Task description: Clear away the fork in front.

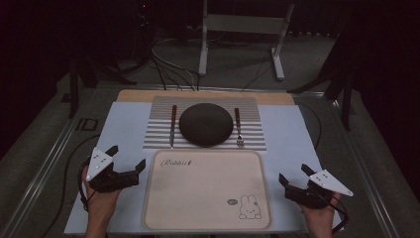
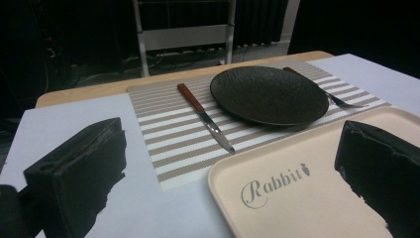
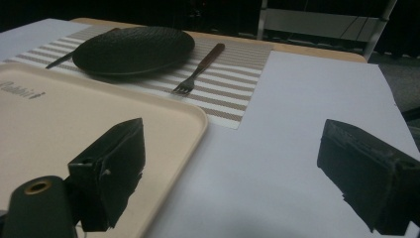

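Note:
A beige tray (image 1: 208, 218) printed with "Rabbit" and a rabbit drawing lies at the front middle of the table. Behind it, a striped placemat (image 1: 158, 136) carries a black plate (image 1: 205, 124), with a red-handled knife (image 1: 173, 126) to its left and a fork (image 1: 238, 128) to its right. My left gripper (image 1: 128, 156) hovers open by the tray's left edge, holding nothing. My right gripper (image 1: 293, 172) is open just right of the tray, also holding nothing. The left gripper view has its jaws wide apart over the tray's corner (image 2: 233, 173), with the knife (image 2: 205, 116) and plate (image 2: 270, 94) beyond. In the right gripper view the tray (image 3: 74, 119) lies under the left jaw, with the fork (image 3: 195, 69) farther off.
A white sheet (image 1: 289, 134) covers the table, and a wooden strip (image 1: 138, 95) shows at its back edge. A metal stand (image 1: 203, 44) and cables (image 1: 168, 69) are on the floor behind. Dark posts flank the table at the left and right.

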Action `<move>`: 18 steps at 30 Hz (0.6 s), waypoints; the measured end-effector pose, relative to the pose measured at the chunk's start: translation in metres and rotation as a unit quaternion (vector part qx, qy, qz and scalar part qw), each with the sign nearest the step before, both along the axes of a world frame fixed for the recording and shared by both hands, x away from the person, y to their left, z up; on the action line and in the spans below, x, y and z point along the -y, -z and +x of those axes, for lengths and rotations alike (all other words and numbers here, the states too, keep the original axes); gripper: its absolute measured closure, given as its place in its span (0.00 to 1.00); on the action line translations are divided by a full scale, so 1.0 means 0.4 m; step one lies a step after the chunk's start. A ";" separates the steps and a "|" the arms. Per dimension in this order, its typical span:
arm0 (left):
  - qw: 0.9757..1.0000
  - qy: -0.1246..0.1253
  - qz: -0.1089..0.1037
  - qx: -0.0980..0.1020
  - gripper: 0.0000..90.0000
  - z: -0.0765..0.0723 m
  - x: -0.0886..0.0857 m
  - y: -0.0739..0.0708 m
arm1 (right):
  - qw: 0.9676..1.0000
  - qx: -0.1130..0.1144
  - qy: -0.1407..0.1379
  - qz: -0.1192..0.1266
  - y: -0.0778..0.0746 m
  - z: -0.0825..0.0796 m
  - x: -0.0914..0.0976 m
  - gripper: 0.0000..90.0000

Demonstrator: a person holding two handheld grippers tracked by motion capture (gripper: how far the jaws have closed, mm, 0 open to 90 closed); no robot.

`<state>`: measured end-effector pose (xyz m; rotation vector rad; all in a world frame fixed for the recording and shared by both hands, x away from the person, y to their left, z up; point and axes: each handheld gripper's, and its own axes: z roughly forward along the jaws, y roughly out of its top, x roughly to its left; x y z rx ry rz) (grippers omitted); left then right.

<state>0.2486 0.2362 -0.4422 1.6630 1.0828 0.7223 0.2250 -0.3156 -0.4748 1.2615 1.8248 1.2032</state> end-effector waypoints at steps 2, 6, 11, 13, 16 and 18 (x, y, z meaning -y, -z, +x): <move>1.000 -0.001 0.002 -0.001 0.00 0.001 0.000 0.002 | 1.000 0.000 0.003 -0.005 0.001 0.001 -0.002 0.13; 1.000 -0.005 0.001 -0.002 0.00 0.003 -0.003 0.005 | 1.000 -0.001 0.004 -0.009 0.001 0.001 -0.007 0.13; 1.000 -0.007 0.000 -0.003 0.00 0.003 -0.004 0.008 | 1.000 -0.003 0.006 -0.013 0.001 0.003 -0.012 0.13; 1.000 -0.007 0.000 -0.002 0.00 0.004 -0.003 0.009 | 1.000 -0.004 0.007 -0.012 0.001 0.003 -0.014 0.13; 1.000 -0.008 -0.001 -0.003 0.00 0.005 -0.001 0.010 | 1.000 -0.007 0.009 -0.007 0.001 0.005 -0.017 0.13; 1.000 -0.008 0.000 -0.003 0.00 0.005 -0.001 0.010 | 1.000 -0.010 0.009 0.000 -0.001 0.006 -0.018 0.13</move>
